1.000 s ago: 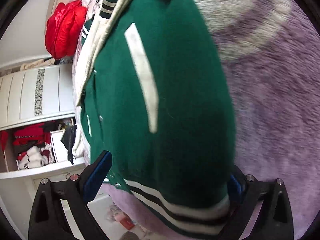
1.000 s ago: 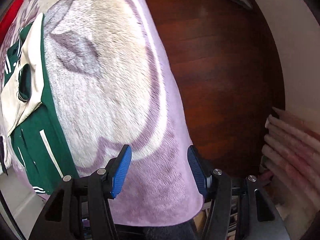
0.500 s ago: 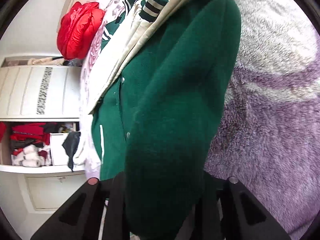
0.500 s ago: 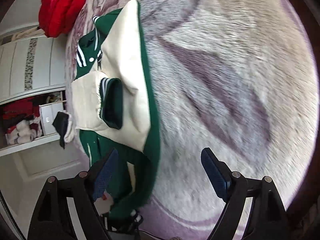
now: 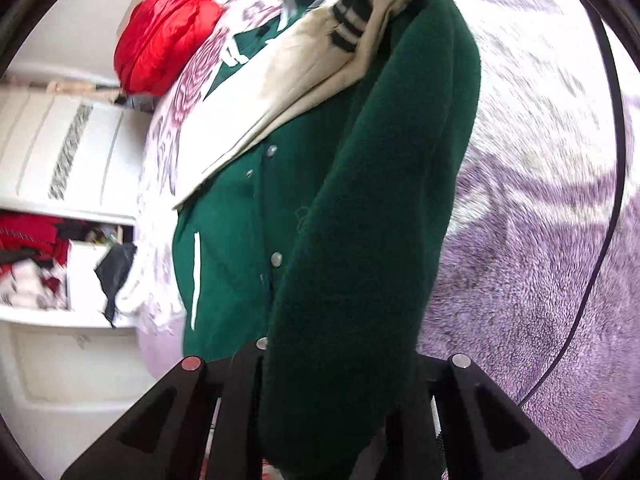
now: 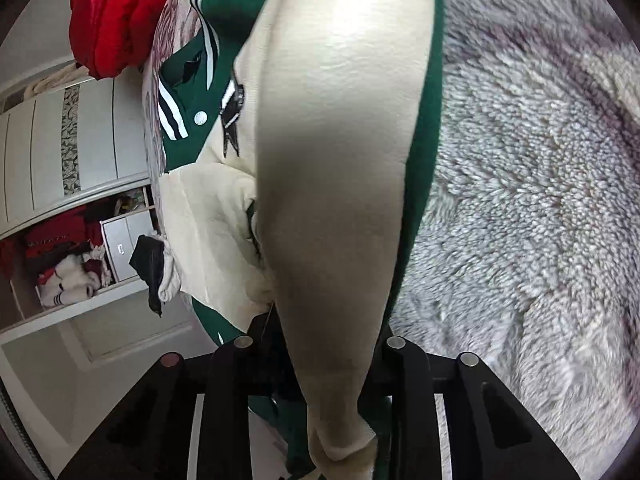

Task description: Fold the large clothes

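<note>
A: Between the left gripper (image 5: 340, 412) jaws a thick fold of the green jacket (image 5: 360, 220) is pinched; a second ago those jaws stood wide over its striped hem.

B: And the right gripper (image 6: 332, 420)?

A: It was over bare blanket (image 6: 540, 200) before. Now its jaws are closing, with the cream sleeve (image 6: 340, 120) running down between them; the pads look pressed on it. So, I judge, both ends of one side are in hand and that side can be lifted over for the first fold.

B: Where does the rest lie?

A: Spread on the bed near its left edge, front up, snaps showing, collar towards the red padded coat (image 5: 160, 40) at the far end.

B: Materials?

A: Green body is dense, felted wool, bulging round where gathered. Sleeve is smooth, faintly grained, like leather, and holds a stiff curve. Ribbed trim carries black and white stripes. Blanket is deep purple-and-grey fleece, so I'd expect some drag.
</note>
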The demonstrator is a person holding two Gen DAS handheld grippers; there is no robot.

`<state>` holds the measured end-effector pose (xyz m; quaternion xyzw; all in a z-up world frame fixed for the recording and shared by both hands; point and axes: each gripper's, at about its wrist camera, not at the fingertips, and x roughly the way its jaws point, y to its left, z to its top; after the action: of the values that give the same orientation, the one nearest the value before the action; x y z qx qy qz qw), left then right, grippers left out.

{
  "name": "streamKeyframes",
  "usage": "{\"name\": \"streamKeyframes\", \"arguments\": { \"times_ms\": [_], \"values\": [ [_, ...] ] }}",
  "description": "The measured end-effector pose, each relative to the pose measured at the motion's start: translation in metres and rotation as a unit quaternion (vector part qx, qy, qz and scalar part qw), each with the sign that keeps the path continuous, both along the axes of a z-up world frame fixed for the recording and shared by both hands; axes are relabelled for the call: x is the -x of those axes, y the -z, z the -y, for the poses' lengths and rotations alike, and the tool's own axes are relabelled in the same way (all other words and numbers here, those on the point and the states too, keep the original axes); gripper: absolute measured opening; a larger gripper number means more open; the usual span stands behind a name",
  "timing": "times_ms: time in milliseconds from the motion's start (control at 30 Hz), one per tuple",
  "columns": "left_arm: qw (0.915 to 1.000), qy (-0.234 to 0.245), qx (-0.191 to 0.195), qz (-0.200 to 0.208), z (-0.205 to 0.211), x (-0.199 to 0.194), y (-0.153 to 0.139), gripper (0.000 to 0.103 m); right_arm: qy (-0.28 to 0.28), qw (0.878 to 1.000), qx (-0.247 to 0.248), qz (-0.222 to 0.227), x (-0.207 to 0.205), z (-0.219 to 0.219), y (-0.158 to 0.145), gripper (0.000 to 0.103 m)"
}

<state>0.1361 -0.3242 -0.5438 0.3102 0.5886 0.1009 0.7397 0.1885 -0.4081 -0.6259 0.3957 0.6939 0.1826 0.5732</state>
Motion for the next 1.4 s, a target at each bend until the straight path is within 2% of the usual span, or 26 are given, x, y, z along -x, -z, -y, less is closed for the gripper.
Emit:
{"name": "streamKeyframes", "arguments": {
  "times_ms": [133,267,367,433,467,500,600,667,700,733,800,833,867,900,933,967,1000,1033,1067,1133,1167,1200,1267,1300,1333,1400],
  "values": [
    [0.9965,-0.040,0.070,0.019,-0.049,-0.005,-0.038,0.015,-0.006,0.999,0.022,0.031,-0.015,-0.039,-0.072,0.022],
    [0.9884,-0.089,0.115,0.043,-0.123,-0.010,-0.074,0.016,-0.040,0.996,0.048,0.059,-0.038,-0.121,-0.146,0.022],
    [0.9734,-0.157,0.158,0.053,-0.201,-0.018,-0.088,0.017,-0.081,0.991,0.083,0.066,-0.067,-0.212,-0.174,0.022],
    [0.9637,-0.186,0.184,0.052,-0.246,-0.021,-0.086,0.019,-0.103,0.986,0.113,0.065,-0.084,-0.276,-0.177,0.021],
    [0.9551,-0.209,0.204,0.048,-0.275,-0.023,-0.080,0.019,-0.118,0.983,0.127,0.064,-0.092,-0.306,-0.174,0.021],
    [0.9448,-0.228,0.230,0.045,-0.299,-0.023,-0.071,0.019,-0.129,0.980,0.142,0.058,-0.100,-0.340,-0.168,0.021],
    [0.9035,-0.284,0.321,0.007,-0.371,-0.020,-0.028,0.024,-0.170,0.967,0.187,0.029,-0.115,-0.431,-0.130,0.024],
    [0.8739,-0.312,0.373,-0.017,-0.406,-0.009,0.002,0.033,-0.184,0.963,0.198,0.007,-0.118,-0.472,-0.102,0.037],
    [0.8543,-0.331,0.400,-0.022,-0.427,0.000,0.013,0.040,-0.193,0.959,0.206,0.000,-0.119,-0.489,-0.092,0.041],
    [0.8388,-0.347,0.419,-0.023,-0.444,0.008,0.020,0.045,-0.188,0.960,0.208,-0.001,-0.119,-0.497,-0.087,0.051],
    [0.8070,-0.381,0.451,-0.021,-0.483,0.030,0.030,0.049,-0.180,0.965,0.192,-0.002,-0.118,-0.510,-0.083,0.058],
    [0.7880,-0.396,0.472,-0.015,-0.501,0.042,0.032,0.060,-0.175,0.968,0.181,-0.005,-0.115,-0.508,-0.082,0.062],
    [0.7677,-0.409,0.493,-0.007,-0.517,0.055,0.034,0.066,-0.169,0.971,0.167,-0.011,-0.111,-0.504,-0.081,0.066],
    [0.7427,-0.422,0.520,0.002,-0.531,0.067,0.036,0.070,-0.164,0.974,0.154,-0.017,-0.106,-0.500,-0.084,0.067],
    [0.7244,-0.431,0.538,0.008,-0.539,0.075,0.036,0.068,-0.157,0.978,0.138,-0.018,-0.101,-0.492,-0.087,0.067],
    [0.7198,-0.439,0.537,0.010,-0.544,0.082,0.035,0.067,-0.153,0.980,0.125,-0.014,-0.093,-0.485,-0.092,0.067],
    [0.7225,-0.441,0.533,0.007,-0.544,0.086,0.035,0.067,-0.148,0.982,0.115,-0.006,-0.083,-0.474,-0.102,0.068],
    [0.7211,-0.438,0.537,0.004,-0.542,0.089,0.035,0.067,-0.147,0.983,0.110,0.003,-0.072,-0.464,-0.108,0.071],
    [0.7195,-0.437,0.539,0.003,-0.541,0.090,0.035,0.067,-0.149,0.982,0.115,0.014,-0.060,-0.451,-0.116,0.075],
    [0.7101,-0.428,0.559,0.003,-0.528,0.088,0.035,0.067,-0.155,0.977,0.145,0.034,-0.029,-0.420,-0.128,0.076],
    [0.7080,-0.423,0.566,0.002,-0.525,0.086,0.036,0.067,-0.160,0.973,0.164,0.039,-0.011,-0.406,-0.130,0.076],
    [0.7109,-0.419,0.565,0.002,-0.523,0.080,0.034,0.067,-0.165,0.968,0.186,0.035,0.008,-0.393,-0.129,0.076],
    [0.7319,-0.411,0.543,0.002,-0.513,0.069,0.036,0.066,-0.161,0.965,0.208,0.011,0.050,-0.364,-0.117,0.076],
    [0.7448,-0.410,0.526,0.008,-0.512,0.066,0.039,0.053,-0.159,0.964,0.211,-0.011,0.073,-0.351,-0.106,0.076],
    [0.7523,-0.410,0.516,0.011,-0.508,0.062,0.041,0.036,-0.156,0.967,0.200,-0.037,0.099,-0.339,-0.092,0.076],
    [0.7587,-0.413,0.504,0.011,-0.507,0.058,0.041,0.029,-0.150,0.968,0.186,-0.080,0.141,-0.326,-0.062,0.076]
  ]
}}
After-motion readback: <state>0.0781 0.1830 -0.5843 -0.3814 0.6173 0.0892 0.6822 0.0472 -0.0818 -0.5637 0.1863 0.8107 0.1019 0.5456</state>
